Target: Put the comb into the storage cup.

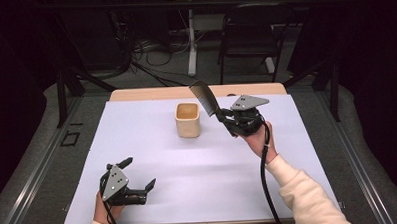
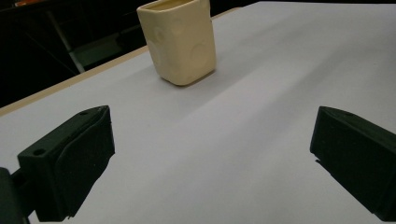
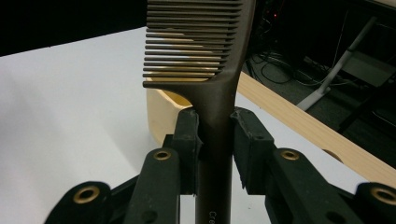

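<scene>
**Comb poised beside the cup**

Nearest the high camera, the left gripper (image 1: 139, 180) rests low on the white table cover (image 1: 153, 158) close to the person's edge, its jaws spread wide with nothing between them; in its own view the cover lies bare between the two black pads and the cream cup (image 2: 180, 39) stands upright farther off.

The right gripper (image 1: 226, 120) holds a dark comb (image 1: 204, 98), the jaws pinching its handle from both sides. In the right gripper view the handle (image 3: 218, 140) runs straight up between the pads and the teeth (image 3: 187, 42) stand above them, with the cup's rim (image 3: 161, 100) just behind and to the left. From above, the comb leans up and away from the hand, its toothed end above and just to the right of the cup (image 1: 188, 120), not yet inside.

The step in hand appears to be setting the comb into the cup. To do it well, the right hand should carry the comb over the opening, tip it nearer upright, and lower one end past the rim without striking the wall, since a light cup would likely slide or topple. Keep the pinch firm until the comb rests against the inside.
</scene>
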Available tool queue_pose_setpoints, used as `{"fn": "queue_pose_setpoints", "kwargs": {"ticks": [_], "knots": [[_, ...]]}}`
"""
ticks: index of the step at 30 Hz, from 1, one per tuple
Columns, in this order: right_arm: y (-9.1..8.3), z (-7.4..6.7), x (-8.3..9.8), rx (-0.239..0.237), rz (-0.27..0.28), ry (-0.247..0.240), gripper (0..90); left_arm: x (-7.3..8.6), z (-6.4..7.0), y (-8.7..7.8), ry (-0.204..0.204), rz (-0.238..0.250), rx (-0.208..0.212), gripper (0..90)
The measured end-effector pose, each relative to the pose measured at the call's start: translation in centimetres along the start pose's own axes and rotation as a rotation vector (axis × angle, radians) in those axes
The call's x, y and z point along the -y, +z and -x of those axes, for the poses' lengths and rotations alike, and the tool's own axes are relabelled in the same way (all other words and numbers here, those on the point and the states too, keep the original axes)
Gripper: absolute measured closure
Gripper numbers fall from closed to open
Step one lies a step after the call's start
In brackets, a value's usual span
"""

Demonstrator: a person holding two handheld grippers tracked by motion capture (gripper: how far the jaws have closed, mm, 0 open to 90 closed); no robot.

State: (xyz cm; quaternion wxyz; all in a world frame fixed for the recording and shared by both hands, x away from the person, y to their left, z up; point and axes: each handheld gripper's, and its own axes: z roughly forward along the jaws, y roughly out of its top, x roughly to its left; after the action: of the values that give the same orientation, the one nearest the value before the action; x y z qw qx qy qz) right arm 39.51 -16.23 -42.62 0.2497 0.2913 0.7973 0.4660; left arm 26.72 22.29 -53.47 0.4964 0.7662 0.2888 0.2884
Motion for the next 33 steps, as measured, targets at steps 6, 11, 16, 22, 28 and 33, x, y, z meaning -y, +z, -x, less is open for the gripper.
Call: {"fn": "queue_pose_setpoints", "kwargs": {"ticks": [6,11,16,22,28,33], "knots": [[0.9,0.1,0.0,0.002,0.000,0.007,72.0,0.0,0.0,0.0,0.000,0.000,0.001,0.0],[1.6,0.1,0.0,0.003,0.014,0.018,72.0,0.0,0.0,0.0,-0.001,0.000,0.002,0.0],[2.3,0.1,0.0,0.001,0.028,0.032,72.0,0.0,0.0,0.0,-0.001,0.000,0.003,0.0],[2.9,0.1,-0.2,0.003,0.040,0.041,72.0,0.0,0.0,0.0,-0.001,0.000,0.001,0.0],[3.5,0.2,-0.3,0.006,0.038,0.043,72.0,0.0,0.0,0.0,0.000,-0.001,0.002,0.0],[3.8,0.3,-0.4,0.008,0.033,0.043,72.0,0.0,-0.1,0.0,-0.003,-0.004,0.002,0.0]]}}
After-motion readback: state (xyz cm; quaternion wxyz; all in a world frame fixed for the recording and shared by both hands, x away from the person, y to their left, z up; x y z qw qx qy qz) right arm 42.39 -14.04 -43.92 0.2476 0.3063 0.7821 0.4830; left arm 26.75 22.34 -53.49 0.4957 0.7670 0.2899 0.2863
